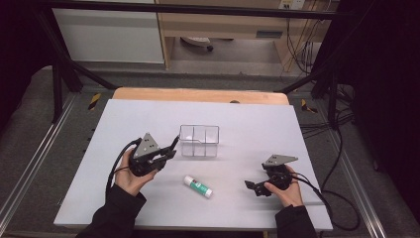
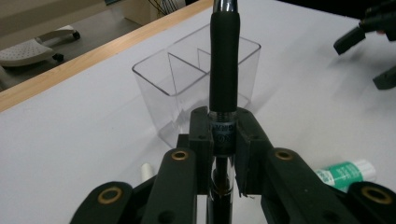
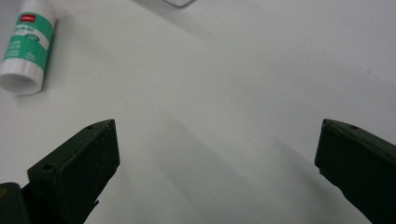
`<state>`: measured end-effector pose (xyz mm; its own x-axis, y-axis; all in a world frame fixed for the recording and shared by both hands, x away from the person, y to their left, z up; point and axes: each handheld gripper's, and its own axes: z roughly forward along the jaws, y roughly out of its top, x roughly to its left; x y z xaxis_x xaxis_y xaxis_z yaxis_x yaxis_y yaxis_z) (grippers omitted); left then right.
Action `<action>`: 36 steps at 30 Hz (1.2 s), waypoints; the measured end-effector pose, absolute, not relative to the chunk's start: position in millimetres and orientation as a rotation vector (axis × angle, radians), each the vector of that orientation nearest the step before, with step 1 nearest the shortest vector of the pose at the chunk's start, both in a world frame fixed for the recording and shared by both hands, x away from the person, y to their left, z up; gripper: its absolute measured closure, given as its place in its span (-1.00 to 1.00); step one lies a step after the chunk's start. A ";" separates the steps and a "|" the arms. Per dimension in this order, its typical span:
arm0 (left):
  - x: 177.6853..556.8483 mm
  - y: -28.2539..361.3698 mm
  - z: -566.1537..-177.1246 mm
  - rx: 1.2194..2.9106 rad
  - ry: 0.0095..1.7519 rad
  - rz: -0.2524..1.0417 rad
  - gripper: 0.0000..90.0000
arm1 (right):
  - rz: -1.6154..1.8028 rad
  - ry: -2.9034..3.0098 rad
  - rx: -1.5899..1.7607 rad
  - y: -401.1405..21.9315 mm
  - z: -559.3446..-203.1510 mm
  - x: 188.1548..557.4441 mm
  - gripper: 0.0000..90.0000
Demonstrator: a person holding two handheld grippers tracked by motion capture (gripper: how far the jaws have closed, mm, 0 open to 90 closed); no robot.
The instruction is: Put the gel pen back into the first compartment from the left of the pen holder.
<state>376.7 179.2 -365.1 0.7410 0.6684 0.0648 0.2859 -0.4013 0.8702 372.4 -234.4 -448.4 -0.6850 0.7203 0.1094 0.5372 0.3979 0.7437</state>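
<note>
- Left gripper (image 2: 223,140) was clamped on a black pen (image 2: 224,70), its jaws pinching the barrel just below the rubber grip, the pen standing up along the jaws.
- Right gripper (image 3: 217,154) had its jaws spread wide with nothing but bare table between them.
- Clear divided organizer (image 1: 199,141) stood just beyond the pen's tip, its compartments empty as far as could be seen.
- Green-and-white glue stick (image 1: 198,186) lay on its side on the white table (image 1: 247,119), between the two hands and nearer the person than the organizer.
</note>
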 end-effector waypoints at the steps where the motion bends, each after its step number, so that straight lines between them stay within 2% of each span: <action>1: 377.5 179.6 -363.7 1.983 0.731 0.502 0.74 | 1.145 2.430 1.122 -236.4 -449.4 371.3 -0.99; 8: 385.7 179.5 -352.9 1.909 0.791 0.462 0.74 | 1.153 2.424 1.142 -242.6 -451.7 368.7 -0.99; 20: 402.4 167.3 -335.2 1.833 0.820 0.482 0.74 | 1.152 2.421 1.147 -244.8 -451.1 367.8 -0.99; 36: 428.2 140.3 -326.8 1.795 0.843 0.484 0.74 | 1.156 2.434 1.144 -244.6 -451.4 367.6 -0.99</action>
